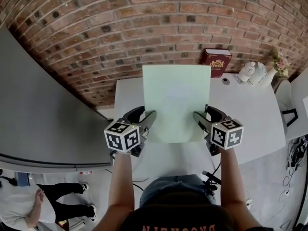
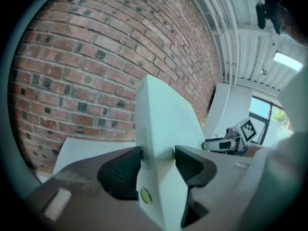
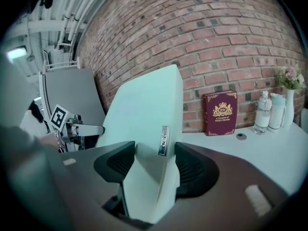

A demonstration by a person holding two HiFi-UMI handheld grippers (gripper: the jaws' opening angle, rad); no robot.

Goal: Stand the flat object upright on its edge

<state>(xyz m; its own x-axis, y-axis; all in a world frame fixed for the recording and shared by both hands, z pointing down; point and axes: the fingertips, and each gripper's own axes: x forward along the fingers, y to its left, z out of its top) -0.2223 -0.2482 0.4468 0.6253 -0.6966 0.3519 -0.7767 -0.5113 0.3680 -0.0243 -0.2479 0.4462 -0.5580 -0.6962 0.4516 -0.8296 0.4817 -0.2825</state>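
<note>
A pale green flat folder (image 1: 176,100) is held over the white table (image 1: 250,119), gripped at its two side edges. My left gripper (image 1: 150,121) is shut on its left edge, with the dark pads pressing both faces (image 2: 156,165). My right gripper (image 1: 198,119) is shut on the right edge, beside a small silver label (image 3: 164,140), and its pads (image 3: 192,167) squeeze the folder (image 3: 149,109). The folder (image 2: 163,124) rises steeply toward the brick wall. Its lower edge is hidden, so I cannot tell if it touches the table.
A dark red book (image 1: 216,61) leans on the brick wall at the table's back. Right of it stand two white bottles (image 1: 252,73) and a vase of flowers (image 1: 278,64). A grey panel (image 1: 43,109) runs along the left. A person (image 1: 43,203) is on the floor, lower left.
</note>
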